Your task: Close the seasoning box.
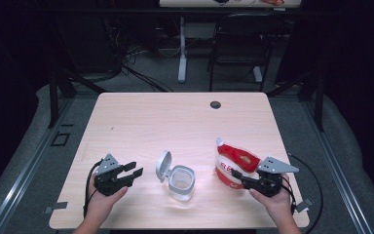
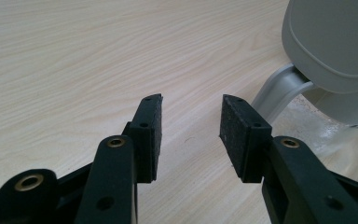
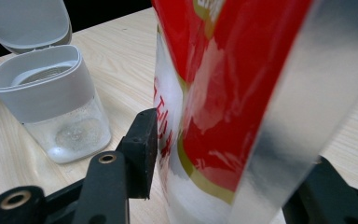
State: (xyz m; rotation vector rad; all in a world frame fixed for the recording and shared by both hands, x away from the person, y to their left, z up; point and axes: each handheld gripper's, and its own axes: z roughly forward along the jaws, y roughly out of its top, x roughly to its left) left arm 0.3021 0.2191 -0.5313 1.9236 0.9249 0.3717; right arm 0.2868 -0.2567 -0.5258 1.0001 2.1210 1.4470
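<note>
A red and white foil bag (image 1: 233,163) stands on the wooden table (image 1: 175,122) at the front right. My right gripper (image 1: 236,175) is open around its lower part. In the right gripper view the bag (image 3: 223,93) sits between the jaws; the left pad (image 3: 142,149) is right beside it and the other pad is hidden behind it. A clear container (image 1: 181,183) with a grey collar stands at the front centre, its grey flip lid (image 1: 163,165) tipped open to the left. My left gripper (image 1: 134,169) rests open left of the lid (image 2: 335,42), with nothing between its pads (image 2: 145,135).
A round cable hole (image 1: 215,105) sits in the table's far edge. Beyond the table are a black chair (image 1: 238,44), a white desk leg (image 1: 182,48) and loose cables on the floor. Bare tabletop stretches across the far half.
</note>
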